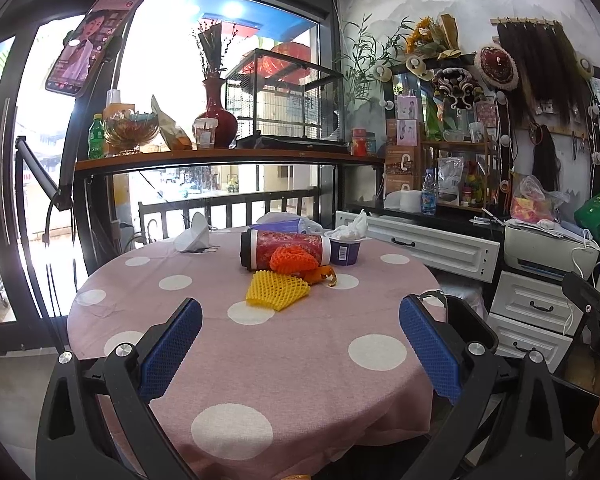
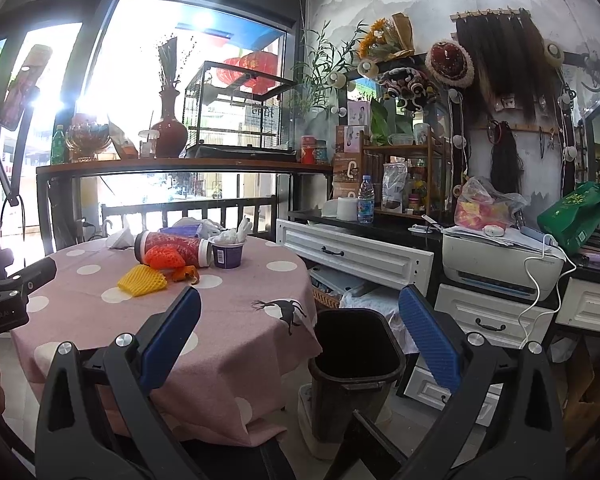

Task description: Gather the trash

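Note:
Trash lies on the round table with a pink dotted cloth (image 1: pixel 220 360) (image 2: pixel 228 344): a yellow foam net (image 1: pixel 277 290) (image 2: pixel 143 280), an orange foam net (image 1: pixel 292 259) (image 2: pixel 163 257), orange peel (image 1: pixel 321 275) (image 2: pixel 186 275), a purple cup stuffed with tissue (image 1: pixel 345 246) (image 2: pixel 228 251), a red patterned tumbler on its side (image 1: pixel 286 247) (image 2: pixel 176 246) and a crumpled white tissue (image 1: pixel 194 234) (image 2: pixel 120 238). A black bin (image 2: pixel 356 360) (image 1: pixel 472 320) stands on the floor right of the table. My left gripper (image 1: pixel 300 350) hovers open over the table's near side. My right gripper (image 2: pixel 300 340) is open above the bin's left rim.
White drawers (image 2: pixel 356 254) and a printer (image 2: pixel 500 264) stand right of the bin. A shelf (image 1: pixel 228 156) with a red vase, bottles and a wire cage runs behind the table by the window. The other gripper's black body (image 2: pixel 4 292) shows at the left edge.

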Demonstrator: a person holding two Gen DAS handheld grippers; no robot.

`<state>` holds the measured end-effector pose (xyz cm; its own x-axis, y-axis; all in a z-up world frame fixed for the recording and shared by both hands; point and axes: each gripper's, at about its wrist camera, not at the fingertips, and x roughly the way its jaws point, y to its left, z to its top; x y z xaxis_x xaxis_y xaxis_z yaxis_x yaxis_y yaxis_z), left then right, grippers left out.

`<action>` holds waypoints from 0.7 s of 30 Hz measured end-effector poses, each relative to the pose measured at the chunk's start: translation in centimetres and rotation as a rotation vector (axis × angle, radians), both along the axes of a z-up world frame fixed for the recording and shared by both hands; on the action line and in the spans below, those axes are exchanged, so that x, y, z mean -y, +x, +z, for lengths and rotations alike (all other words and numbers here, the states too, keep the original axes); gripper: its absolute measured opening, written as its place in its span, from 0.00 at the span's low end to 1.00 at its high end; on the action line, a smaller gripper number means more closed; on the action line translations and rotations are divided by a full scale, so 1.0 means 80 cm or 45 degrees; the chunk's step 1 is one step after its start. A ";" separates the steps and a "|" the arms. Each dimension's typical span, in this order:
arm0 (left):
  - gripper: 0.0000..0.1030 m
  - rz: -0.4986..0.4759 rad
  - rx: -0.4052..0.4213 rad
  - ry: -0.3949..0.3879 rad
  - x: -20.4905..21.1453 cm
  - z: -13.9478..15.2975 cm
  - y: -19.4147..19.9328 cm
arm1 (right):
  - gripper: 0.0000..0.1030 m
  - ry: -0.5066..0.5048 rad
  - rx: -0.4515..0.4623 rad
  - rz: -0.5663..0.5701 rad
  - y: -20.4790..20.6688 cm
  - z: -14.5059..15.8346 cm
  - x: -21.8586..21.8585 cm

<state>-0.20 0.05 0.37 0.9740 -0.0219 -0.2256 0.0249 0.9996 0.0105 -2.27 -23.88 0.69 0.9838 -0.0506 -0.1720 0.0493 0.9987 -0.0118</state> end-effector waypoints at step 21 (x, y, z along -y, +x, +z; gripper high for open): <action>0.95 0.000 -0.012 -0.002 -0.001 -0.002 0.002 | 0.95 -0.004 -0.011 -0.002 0.003 -0.004 -0.002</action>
<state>-0.01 0.15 0.23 0.9717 -0.0224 -0.2350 0.0252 0.9996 0.0090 -2.04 -23.72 0.40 0.9822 -0.0528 -0.1803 0.0508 0.9986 -0.0157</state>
